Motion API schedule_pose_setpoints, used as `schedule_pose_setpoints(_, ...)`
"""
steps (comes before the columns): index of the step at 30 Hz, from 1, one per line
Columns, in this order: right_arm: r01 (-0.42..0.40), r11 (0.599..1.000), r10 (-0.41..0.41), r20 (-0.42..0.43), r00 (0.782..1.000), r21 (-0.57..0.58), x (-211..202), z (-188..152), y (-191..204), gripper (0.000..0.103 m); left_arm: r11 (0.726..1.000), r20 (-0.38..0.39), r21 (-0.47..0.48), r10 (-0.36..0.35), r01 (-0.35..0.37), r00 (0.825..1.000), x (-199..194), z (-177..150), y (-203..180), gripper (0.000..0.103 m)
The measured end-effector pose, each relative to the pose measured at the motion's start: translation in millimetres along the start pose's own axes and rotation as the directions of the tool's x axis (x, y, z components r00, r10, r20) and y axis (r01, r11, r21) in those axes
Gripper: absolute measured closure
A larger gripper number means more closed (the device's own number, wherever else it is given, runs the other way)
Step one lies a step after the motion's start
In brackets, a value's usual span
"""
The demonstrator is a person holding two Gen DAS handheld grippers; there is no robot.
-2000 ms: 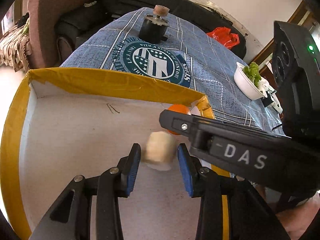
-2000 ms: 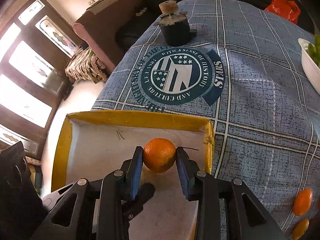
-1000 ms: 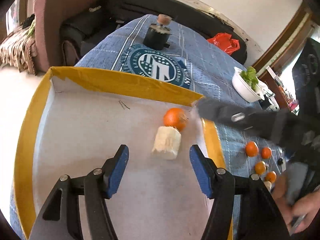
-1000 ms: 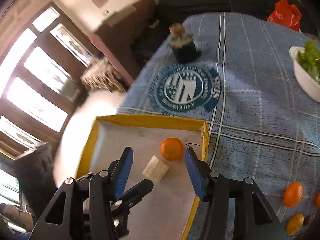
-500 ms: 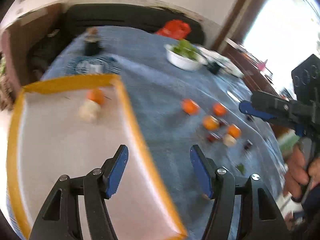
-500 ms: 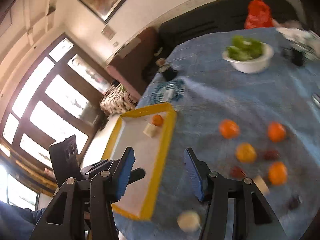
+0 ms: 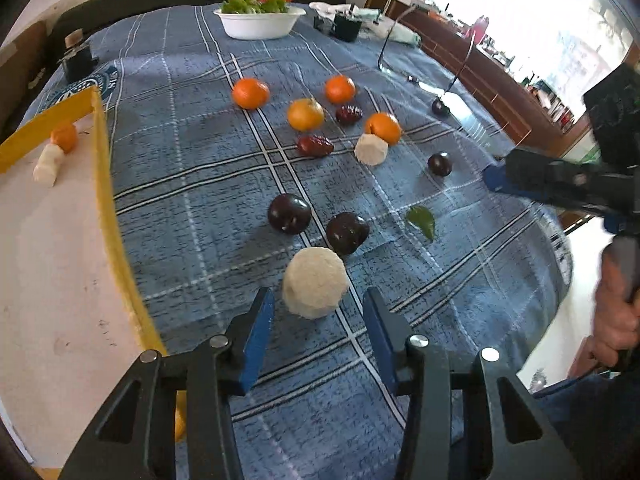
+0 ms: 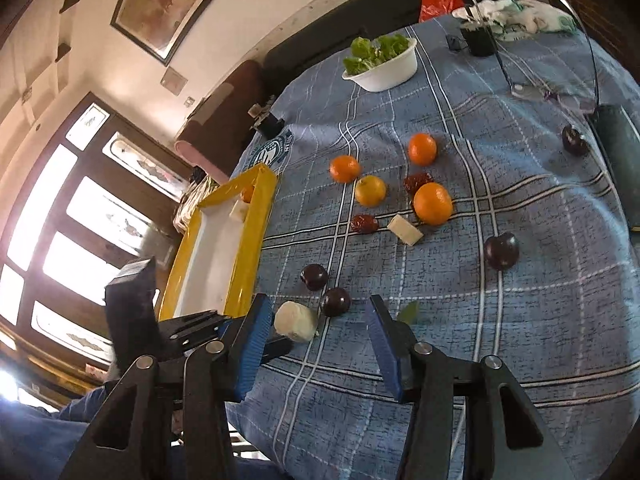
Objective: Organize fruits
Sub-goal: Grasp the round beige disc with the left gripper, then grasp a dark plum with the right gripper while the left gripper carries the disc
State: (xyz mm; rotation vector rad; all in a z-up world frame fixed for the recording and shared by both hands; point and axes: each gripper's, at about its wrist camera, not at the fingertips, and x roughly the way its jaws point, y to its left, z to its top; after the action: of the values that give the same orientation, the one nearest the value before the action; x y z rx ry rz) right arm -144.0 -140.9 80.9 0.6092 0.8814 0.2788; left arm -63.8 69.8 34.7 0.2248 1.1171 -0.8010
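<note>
To the left of my left gripper (image 7: 318, 332) is the yellow tray (image 7: 105, 184) with a white floor. Far up in its corner lie one orange (image 7: 64, 136) and one pale chunk (image 7: 47, 165), touching each other.

My left gripper points down at the blue checked cloth (image 7: 208, 208). Its blue pads (image 7: 256, 336) are closing in. A white round chunk (image 7: 314, 282) sits just in front of the tips, in line with the gap, but the pads are not touching it. Nothing is pinched yet.

Just past that chunk are two dark plums (image 7: 289, 213), close together. A small green leaf (image 7: 421, 220) lies to their right. Farther ahead are four oranges (image 7: 305, 114) in a loose bunch, with two red dates (image 7: 315, 145) among them and another white chunk (image 7: 371, 149) beside the nearest orange. One more dark plum (image 7: 439, 164) sits to the right of that chunk, and another small one lies farther off. Way at the far end is a white bowl (image 7: 259, 24) with green leaves in it.

At the right side of this view is my right hand (image 7: 614, 320), holding the other tool.

My right gripper (image 8: 316, 344) is over the near edge of the table. Its pads (image 8: 250, 346) are apart and slowly closing, with nothing between them. In its view the white round chunk (image 8: 295, 321) and one plum (image 8: 335, 301) lie just ahead of its tips, a bit to the left. The yellow tray (image 8: 256, 240) is farther left, and my left tool pokes in low on the left
</note>
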Motion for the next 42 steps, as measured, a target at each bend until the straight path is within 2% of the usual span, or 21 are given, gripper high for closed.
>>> schedule_pose_setpoints(3, 0.007, 1.000, -0.007, 0.004, 1.000, -0.018, -5.0, 0.6, -2.1, 0.048, 1.000, -0.015, 0.010, 0.026, -0.026, 1.000, 12.3, 2.0, -6.8, 0.058)
schedule_pose_setpoints(7, 0.016, 1.000, -0.016, -0.001, 1.000, -0.019, -8.9, -1.4, -8.1, 0.048, 0.998, -0.013, -0.002, 0.066, -0.066, 0.998, 24.0, 4.4, -7.2, 0.068)
schedule_pose_setpoints(12, 0.057, 0.996, -0.059, -0.032, 0.998, -0.075, 1.1, -2.0, -3.2, 0.048, 0.998, -0.002, -0.030, 0.064, -0.064, 0.998, 23.5, 6.7, -4.3, 0.068)
schedule_pose_setpoints(15, 0.077, 0.990, -0.086, -0.074, 0.994, -0.121, 18.1, -3.0, 1.8, 0.048, 0.998, 0.017, -0.044, 0.034, -0.033, 0.999, 12.2, 3.9, -2.4, 0.069)
schedule_pose_setpoints(21, 0.122, 0.960, -0.165, -0.156, 0.974, -0.250, 67.7, -5.1, 19.8, 0.049, 0.997, 0.078, -0.070, 0.049, -0.044, 0.996, -15.9, 2.3, 7.3, 0.069)
schedule_pose_setpoints(26, 0.172, 0.919, -0.243, -0.166, 0.956, -0.355, 99.0, -8.0, 33.0, 0.054, 0.991, 0.122, -0.117, 0.076, -0.062, 0.990, -38.2, -1.6, 24.0, 0.068)
schedule_pose_setpoints(29, 0.198, 0.902, -0.278, -0.167, 0.946, -0.383, 110.7, -8.2, 34.6, 0.056, 0.987, 0.144, -0.140, 0.094, -0.074, 0.985, -49.8, -4.9, 32.9, 0.068)
schedule_pose_setpoints(33, 0.209, 0.900, -0.296, -0.186, 0.937, -0.383, 122.0, -6.9, 30.5, 0.069, 0.980, 0.160, -0.181, 0.109, -0.080, 0.981, -59.5, -10.5, 46.0, 0.068)
schedule_pose_setpoints(39, 0.208, 0.893, -0.304, -0.195, 0.933, -0.399, 130.5, -8.2, 32.1, 0.072, 0.970, 0.171, -0.228, 0.123, -0.082, 0.977, -67.3, -15.6, 63.2, 0.068)
schedule_pose_setpoints(42, 0.203, 0.900, -0.292, -0.189, 0.938, -0.386, 127.6, -5.7, 33.5, 0.072, 0.967, 0.176, -0.242, 0.120, -0.075, 0.977, -69.7, -15.6, 69.9, 0.068)
